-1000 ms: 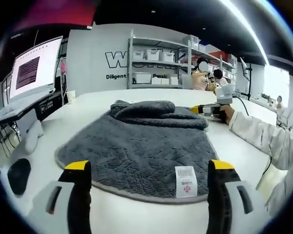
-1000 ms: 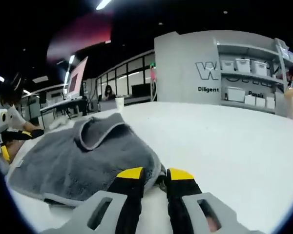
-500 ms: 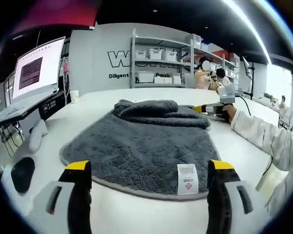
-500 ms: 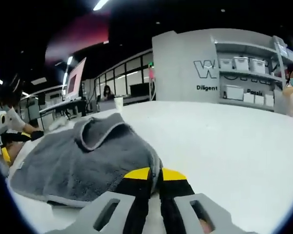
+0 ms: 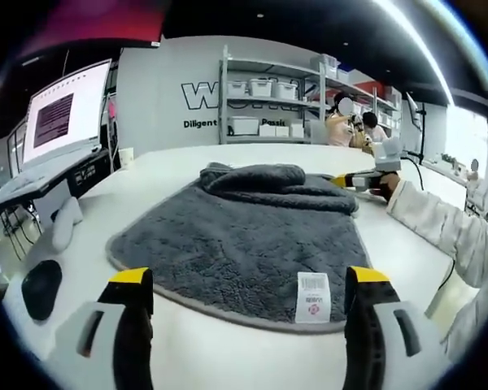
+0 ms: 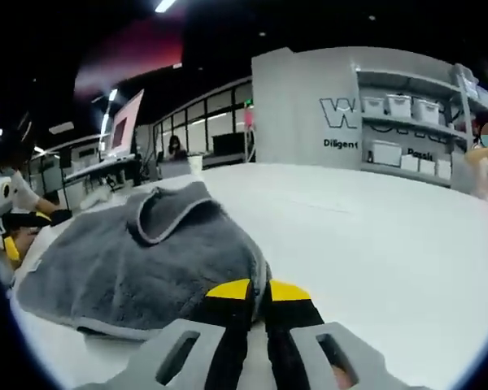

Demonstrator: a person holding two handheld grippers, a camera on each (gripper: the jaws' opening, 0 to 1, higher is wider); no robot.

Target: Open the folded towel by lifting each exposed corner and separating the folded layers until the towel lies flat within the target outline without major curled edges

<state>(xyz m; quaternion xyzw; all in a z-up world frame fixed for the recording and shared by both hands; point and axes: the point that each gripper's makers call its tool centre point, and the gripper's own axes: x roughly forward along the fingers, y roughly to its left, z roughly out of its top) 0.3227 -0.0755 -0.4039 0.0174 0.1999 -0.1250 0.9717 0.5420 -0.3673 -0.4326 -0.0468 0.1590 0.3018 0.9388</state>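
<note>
Looking along our left claw [image 5: 241,280], we see its two yellow-tipped jaws standing wide apart, holding nothing, just short of the near edge of the grey towel [image 5: 244,236]. The towel lies on the white worktop [image 5: 163,166], mostly spread, with a folded-over, bunched layer at its far end. A white label [image 5: 312,297] hangs at the near hem, close to the right-hand jaw of this claw. At the far right corner of the towel we see our right claw [image 5: 351,180], with a gloved hand [image 5: 383,184] and a white sleeve [image 5: 439,231] behind it.

In the right gripper view, the right claw [image 6: 257,290] has its jaws drawn narrow, pinched on the towel's [image 6: 138,256] corner edge, which runs in between the yellow tips. From here the folded flap sits on top of the towel with its pale hem curling round. Our left claw [image 6: 11,248] shows at the far left, beside the towel's opposite edge.

On the worktop to the left of the towel lie a dark mouse [image 5: 41,288] and a pale object [image 5: 63,224]; what it is, we cannot tell. A lit monitor [image 5: 65,110] stands behind them, and shelves [image 5: 264,97] with white bins line the back wall.
</note>
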